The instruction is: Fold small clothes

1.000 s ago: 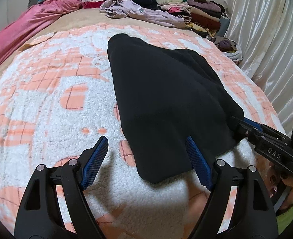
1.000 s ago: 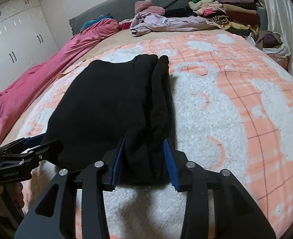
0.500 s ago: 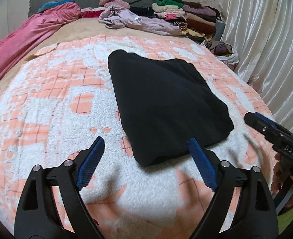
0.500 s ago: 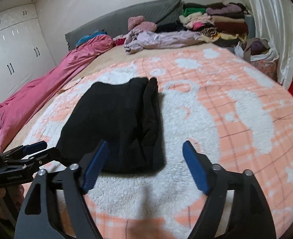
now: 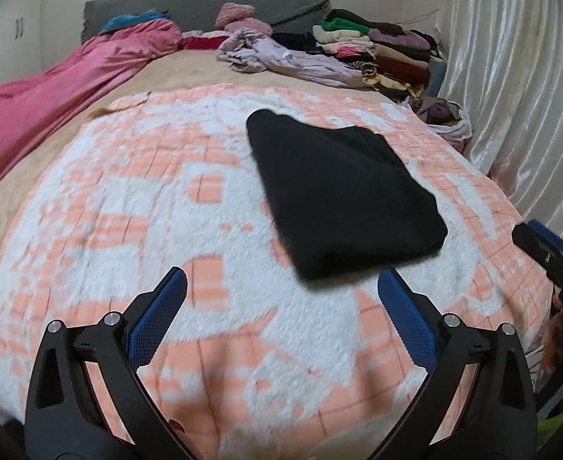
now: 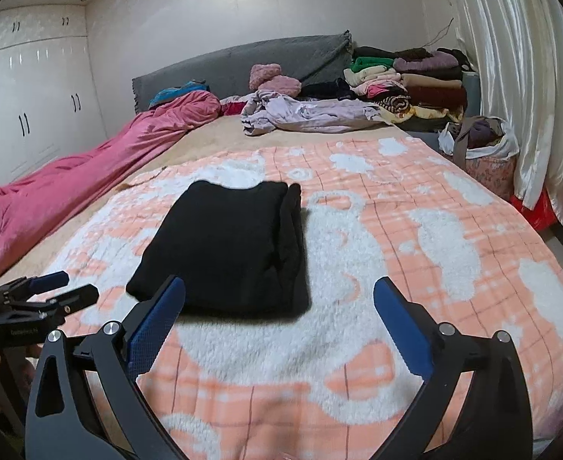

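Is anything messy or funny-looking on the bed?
The black folded garment looks neat on the peach blanket. The odd one is the lilac garment lying crumpled near the headboard, beside the tidy stack of folded clothes.

Black hand-held grippers with blue pads

Each gripper, left gripper [image 5: 281,299] and right gripper [image 6: 279,301], has two matte black angular arms with triangular cut-outs, silver round screws at the joints, and textured blue finger pads [image 5: 155,318]; small pale lettering marks one black body.
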